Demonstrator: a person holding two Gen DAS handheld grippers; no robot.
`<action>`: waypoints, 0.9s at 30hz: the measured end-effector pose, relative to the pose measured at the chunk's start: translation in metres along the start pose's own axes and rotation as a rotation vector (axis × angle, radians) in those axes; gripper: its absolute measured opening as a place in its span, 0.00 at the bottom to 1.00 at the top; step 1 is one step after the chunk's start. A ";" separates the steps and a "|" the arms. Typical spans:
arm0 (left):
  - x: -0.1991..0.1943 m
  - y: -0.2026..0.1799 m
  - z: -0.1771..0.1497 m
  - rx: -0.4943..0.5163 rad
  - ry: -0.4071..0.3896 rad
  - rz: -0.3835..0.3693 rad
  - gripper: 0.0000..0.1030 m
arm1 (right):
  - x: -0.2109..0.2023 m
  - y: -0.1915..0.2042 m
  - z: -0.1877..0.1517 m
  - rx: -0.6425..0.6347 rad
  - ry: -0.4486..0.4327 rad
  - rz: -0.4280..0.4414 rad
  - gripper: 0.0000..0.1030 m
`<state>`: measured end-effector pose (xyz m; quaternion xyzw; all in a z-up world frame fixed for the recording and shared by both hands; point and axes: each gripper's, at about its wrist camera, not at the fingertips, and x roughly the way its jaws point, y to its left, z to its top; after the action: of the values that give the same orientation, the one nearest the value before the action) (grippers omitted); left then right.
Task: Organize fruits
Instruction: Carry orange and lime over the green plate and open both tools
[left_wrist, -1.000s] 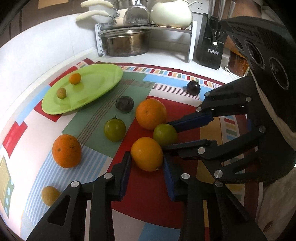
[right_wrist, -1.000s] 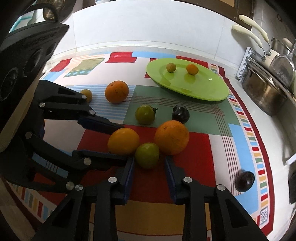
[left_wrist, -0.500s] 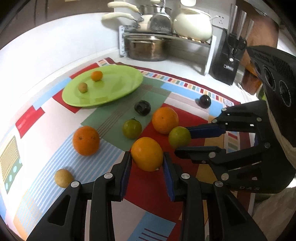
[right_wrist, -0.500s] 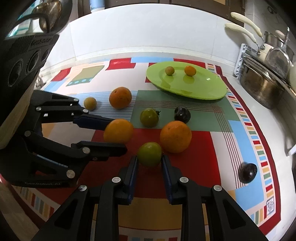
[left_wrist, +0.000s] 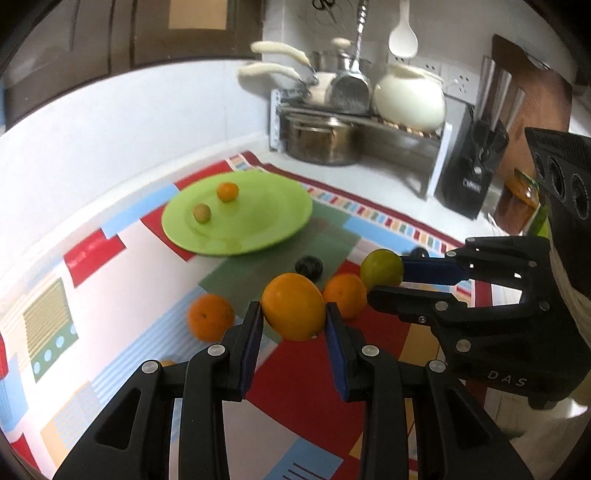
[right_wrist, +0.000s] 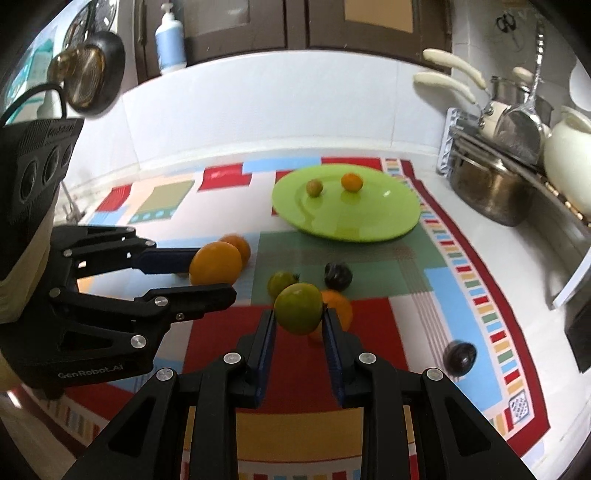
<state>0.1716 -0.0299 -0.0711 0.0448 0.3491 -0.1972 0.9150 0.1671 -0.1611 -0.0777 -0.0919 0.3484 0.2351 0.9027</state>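
Note:
My left gripper (left_wrist: 294, 320) is shut on a yellow-orange fruit (left_wrist: 293, 311) and holds it above the mat; it also shows in the right wrist view (right_wrist: 215, 263). My right gripper (right_wrist: 298, 320) is shut on a green tomato (right_wrist: 298, 307), also lifted, seen in the left wrist view (left_wrist: 381, 267). A green plate (left_wrist: 258, 229) at the back holds a small orange fruit (left_wrist: 227, 191) and a small olive fruit (left_wrist: 202, 213). On the mat lie two oranges (left_wrist: 210, 321) (left_wrist: 345, 295), another green tomato (right_wrist: 281, 282) and a dark plum (left_wrist: 308, 266).
A second dark plum (right_wrist: 460, 357) lies near the mat's right border. A pot rack (left_wrist: 354, 136) with pans and a white kettle (left_wrist: 408, 98) stands behind the plate, a knife block (left_wrist: 472, 173) beside it. A soap bottle (right_wrist: 170, 38) stands on the ledge.
Both grippers have closed on their fruits and lifted them off the mat, moving up and toward the plate.

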 end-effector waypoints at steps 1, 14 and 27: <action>-0.001 0.001 0.003 -0.004 -0.005 0.007 0.32 | -0.002 0.000 0.003 0.005 -0.011 -0.004 0.26; -0.007 0.014 0.040 -0.005 -0.085 0.051 0.32 | -0.006 -0.010 0.044 0.040 -0.099 -0.019 0.26; 0.019 0.035 0.077 -0.016 -0.082 0.063 0.32 | 0.010 -0.022 0.081 0.075 -0.126 -0.050 0.26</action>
<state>0.2462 -0.0209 -0.0280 0.0403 0.3112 -0.1671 0.9347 0.2319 -0.1501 -0.0247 -0.0516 0.2973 0.2043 0.9312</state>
